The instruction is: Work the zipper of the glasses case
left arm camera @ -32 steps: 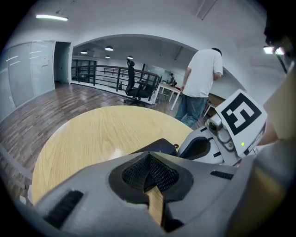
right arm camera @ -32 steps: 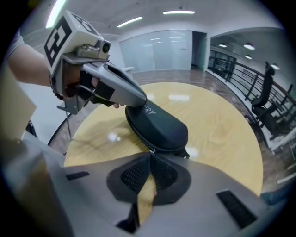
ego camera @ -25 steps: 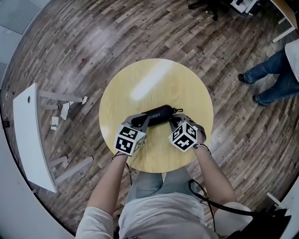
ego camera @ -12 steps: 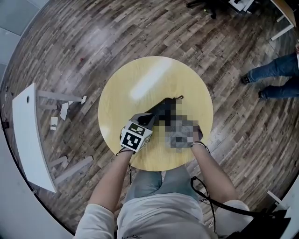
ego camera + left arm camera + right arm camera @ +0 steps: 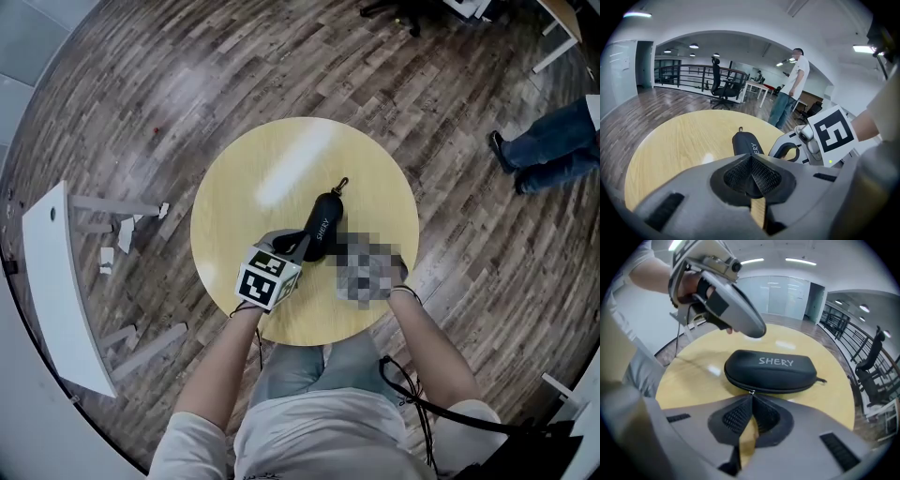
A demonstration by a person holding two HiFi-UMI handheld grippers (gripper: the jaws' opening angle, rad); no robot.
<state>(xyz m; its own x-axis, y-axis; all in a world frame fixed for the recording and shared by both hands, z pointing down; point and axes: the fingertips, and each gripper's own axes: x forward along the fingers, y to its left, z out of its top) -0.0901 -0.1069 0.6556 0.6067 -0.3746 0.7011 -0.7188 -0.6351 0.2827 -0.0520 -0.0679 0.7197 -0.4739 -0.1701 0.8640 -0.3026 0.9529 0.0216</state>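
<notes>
The black "SHERY" glasses case [image 5: 322,223] lies slantwise on the round yellow table [image 5: 244,187], its loop end [image 5: 339,184] pointing away from me. In the right gripper view the case [image 5: 771,370] fills the middle. My right gripper [image 5: 752,393] is shut at the zipper seam, with a small silver zipper pull [image 5: 751,391] at its tips. A mosaic patch covers that gripper in the head view. My left gripper [image 5: 298,246] is shut, its tips at the case's near end [image 5: 745,143]. Nothing shows between its pads [image 5: 740,171].
A white board [image 5: 56,281] and pale scraps [image 5: 122,234] lie on the wood floor to the left. A person's legs [image 5: 553,141] stand at the right; that person [image 5: 790,89] and an office chair [image 5: 723,86] are beyond the table.
The case has swung from lying crosswise to pointing away from me, loop end far. Both grippers have shifted a little with it. The person at the right has stepped away.
</notes>
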